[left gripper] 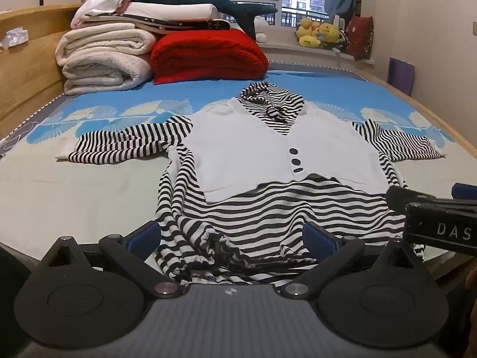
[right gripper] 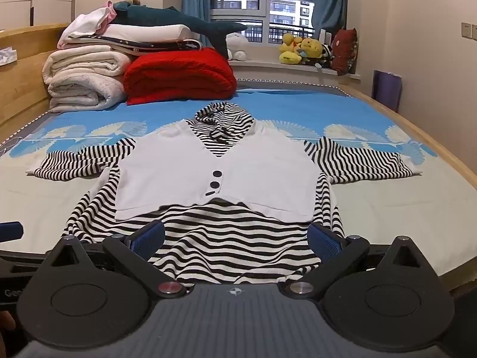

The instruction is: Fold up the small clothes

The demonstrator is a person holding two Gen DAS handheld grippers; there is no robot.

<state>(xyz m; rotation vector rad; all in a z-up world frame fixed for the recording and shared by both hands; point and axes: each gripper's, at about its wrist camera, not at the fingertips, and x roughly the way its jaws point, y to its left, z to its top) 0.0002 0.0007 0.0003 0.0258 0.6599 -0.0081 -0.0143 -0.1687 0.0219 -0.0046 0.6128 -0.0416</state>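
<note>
A small black-and-white striped hooded top with a white vest front and dark buttons (left gripper: 268, 152) lies flat on the bed, sleeves spread to both sides; it also shows in the right wrist view (right gripper: 214, 176). Its hem nearest me is bunched on the left (left gripper: 202, 247). My left gripper (left gripper: 232, 238) is open, its blue-padded fingers either side of the rumpled hem. My right gripper (right gripper: 235, 238) is open over the striped hem, fingers apart; its body shows at the right edge of the left wrist view (left gripper: 441, 220).
The bed (left gripper: 74, 197) has a pale sheet with a blue patterned band. Folded white blankets (left gripper: 101, 56) and a red blanket (left gripper: 208, 56) are stacked at the far left. A wooden bed frame (left gripper: 23, 83) runs along the left. Plush toys (right gripper: 301, 49) sit on the windowsill.
</note>
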